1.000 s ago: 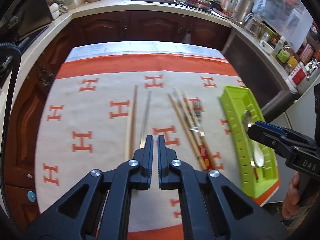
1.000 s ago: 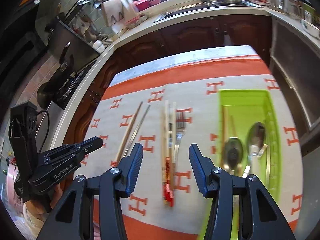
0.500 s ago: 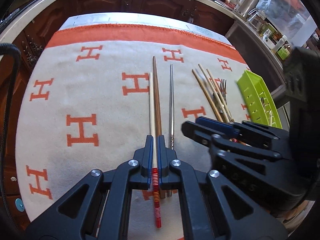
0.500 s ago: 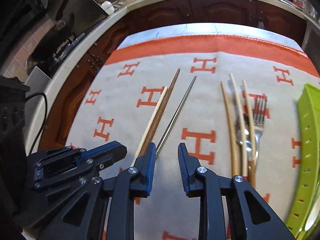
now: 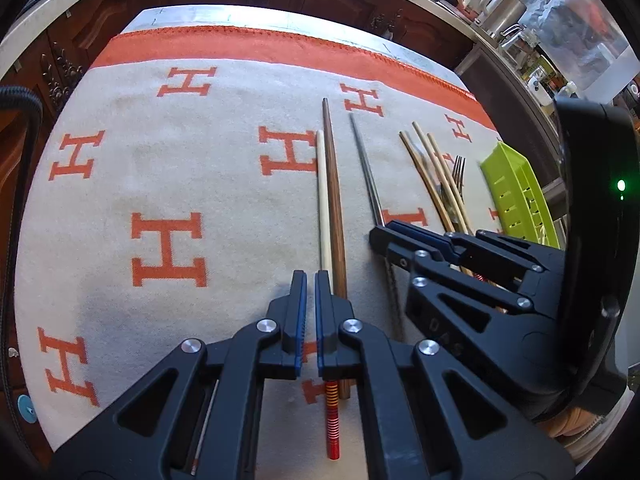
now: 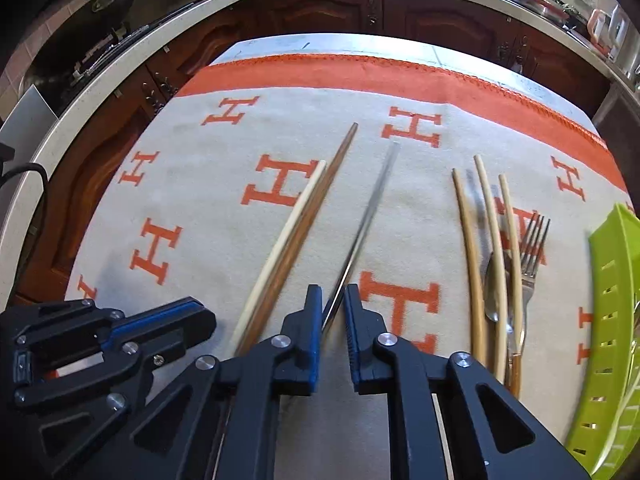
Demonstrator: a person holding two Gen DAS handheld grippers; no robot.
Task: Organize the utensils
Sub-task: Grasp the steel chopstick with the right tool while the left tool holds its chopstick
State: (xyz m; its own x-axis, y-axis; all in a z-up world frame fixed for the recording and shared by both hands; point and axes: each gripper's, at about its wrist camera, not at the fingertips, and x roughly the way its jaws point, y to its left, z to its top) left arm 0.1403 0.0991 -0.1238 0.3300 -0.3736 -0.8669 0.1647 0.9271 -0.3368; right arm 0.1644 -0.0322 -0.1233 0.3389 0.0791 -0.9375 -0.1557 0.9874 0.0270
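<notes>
My left gripper (image 5: 311,280) has its jaws together with nothing between them, low in the middle of the left wrist view. Just to its right lie the pale chopstick (image 5: 321,200) and the brown chopstick (image 5: 334,200), side by side on the cloth with orange H letters (image 5: 168,248). The pale one's red striped end (image 5: 332,420) shows at the bottom of the frame.

My right gripper (image 6: 332,300) has just been closing its jaws. The metal chopstick (image 6: 368,216) runs between them, and they are nearly together around it, but I cannot tell if the pads really press it.

In the right wrist view, at middle right, three bamboo chopsticks (image 6: 492,248), a fork (image 6: 532,256) and a spoon (image 6: 493,292) lie together in one bunch. The green tray (image 6: 612,320) stands at the right edge.
</notes>
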